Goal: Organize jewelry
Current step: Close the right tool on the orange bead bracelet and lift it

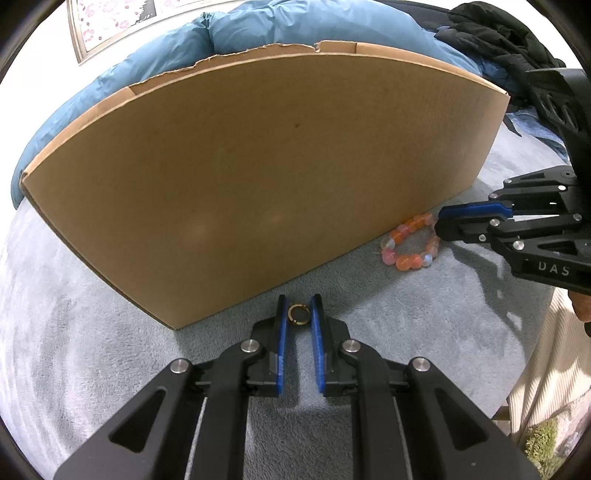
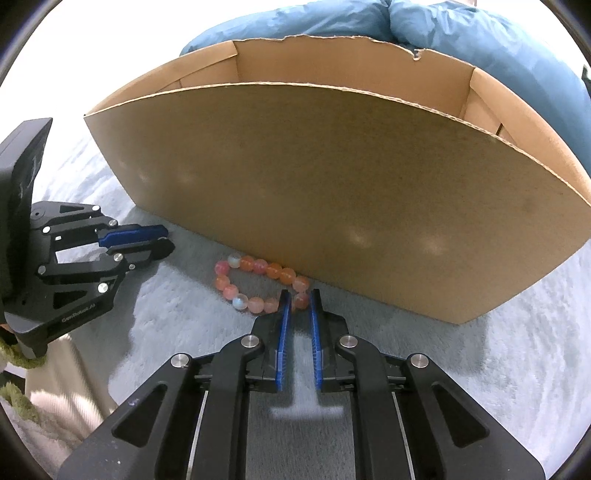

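A small gold ring (image 1: 290, 315) sits between the blue pads of my left gripper (image 1: 298, 306), which is shut on it just above the grey blanket, close to the foot of the cardboard box (image 1: 258, 177). An orange and pink bead bracelet (image 1: 404, 263) lies on the blanket against the box wall. My right gripper (image 2: 299, 299) is shut on one bead at the right end of the bracelet (image 2: 255, 265). The right gripper (image 1: 441, 221) shows from the side in the left wrist view. In the right wrist view the left gripper (image 2: 168, 240) is at the left.
The tall open box (image 2: 332, 192) has a torn top edge and blocks the way ahead. A blue duvet (image 1: 258, 26) and a black garment (image 1: 498, 33) lie behind it. The grey fleece blanket (image 1: 92, 332) stretches left and right. A framed picture (image 1: 103, 26) hangs on the wall.
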